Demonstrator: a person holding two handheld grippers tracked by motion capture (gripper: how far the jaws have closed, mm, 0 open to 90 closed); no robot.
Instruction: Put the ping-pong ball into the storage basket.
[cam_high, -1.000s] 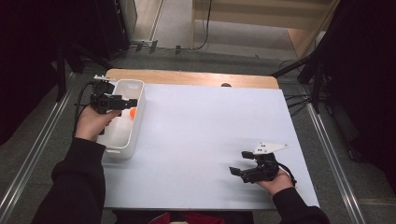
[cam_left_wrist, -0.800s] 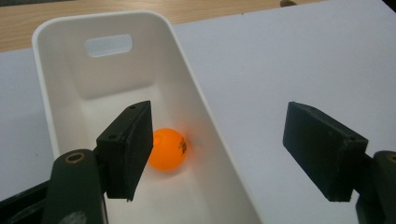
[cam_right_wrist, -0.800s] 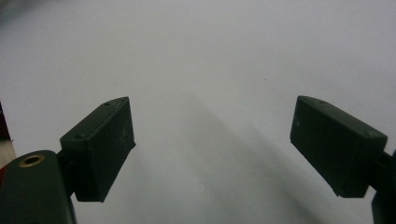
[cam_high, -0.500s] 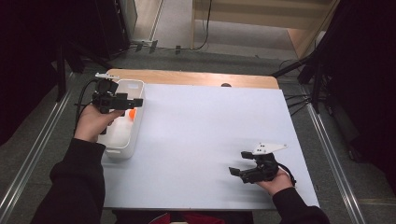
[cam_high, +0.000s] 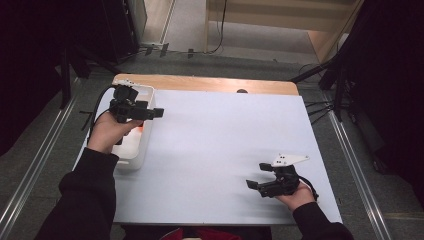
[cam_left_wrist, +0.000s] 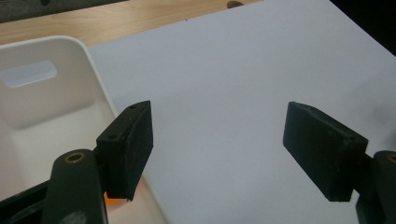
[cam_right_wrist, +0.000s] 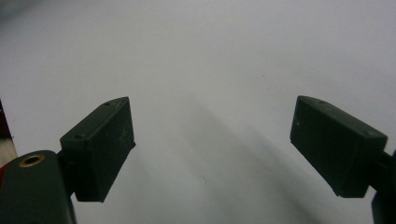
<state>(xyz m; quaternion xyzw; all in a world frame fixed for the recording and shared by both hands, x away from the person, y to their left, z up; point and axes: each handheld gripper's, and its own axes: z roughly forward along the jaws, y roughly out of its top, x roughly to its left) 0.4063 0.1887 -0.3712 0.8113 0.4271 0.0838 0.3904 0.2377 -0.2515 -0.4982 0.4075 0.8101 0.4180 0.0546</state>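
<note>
The left gripper (cam_high: 150, 113) hangs over the right rim of a white bin (cam_high: 134, 156) at the table's left edge, jaws parted with nothing between them — in the left gripper view they frame bare white tabletop (cam_left_wrist: 224, 93). A small orange thing (cam_left_wrist: 112, 199) lies in the bin just beneath the left jaw, mostly hidden. The right gripper (cam_high: 256, 181) rests low near the table's front right, well apart from the bin, jaws wide and empty.
</note>
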